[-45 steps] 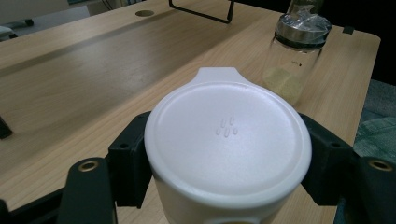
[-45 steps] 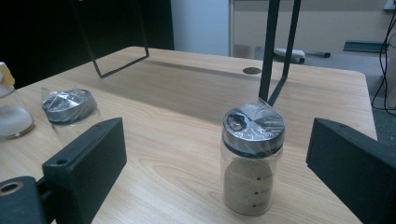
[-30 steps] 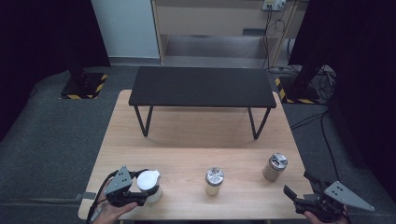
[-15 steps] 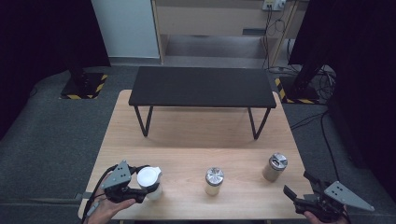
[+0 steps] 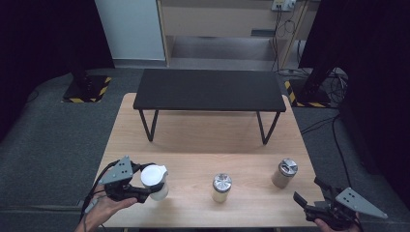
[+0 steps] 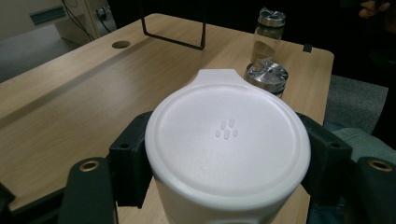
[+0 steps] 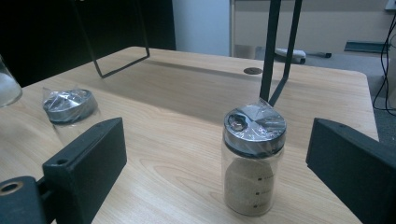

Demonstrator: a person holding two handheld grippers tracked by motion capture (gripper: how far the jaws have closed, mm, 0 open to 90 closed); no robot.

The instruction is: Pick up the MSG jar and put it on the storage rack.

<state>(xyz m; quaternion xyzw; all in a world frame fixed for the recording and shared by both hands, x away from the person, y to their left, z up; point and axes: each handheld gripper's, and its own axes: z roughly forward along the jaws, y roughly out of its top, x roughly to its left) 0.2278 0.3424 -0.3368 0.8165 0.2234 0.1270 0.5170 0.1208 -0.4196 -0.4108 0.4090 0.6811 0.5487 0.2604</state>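
Observation:
My left gripper (image 5: 146, 184) is shut on a white lidded container (image 5: 154, 181) at the table's near left; in the left gripper view its round lid (image 6: 227, 140) sits between my two black jaws. A silver-lidded jar of pale powder (image 5: 222, 187) stands at the near middle. A second such jar (image 5: 285, 173) stands to the right. My right gripper (image 5: 307, 189) stands open near the front right corner. In the right gripper view that second jar (image 7: 253, 161) stands ahead, apart from the spread jaws.
A low black bench (image 5: 209, 89) on thin metal legs spans the back half of the wooden table (image 5: 208, 140). The two jars (image 6: 266, 77) (image 6: 270, 32) line up beyond the white container. The other jar (image 7: 70, 109) shows at left.
My left gripper and the white container have shifted slightly away from the table's front edge. The right gripper and both jars have stayed put.

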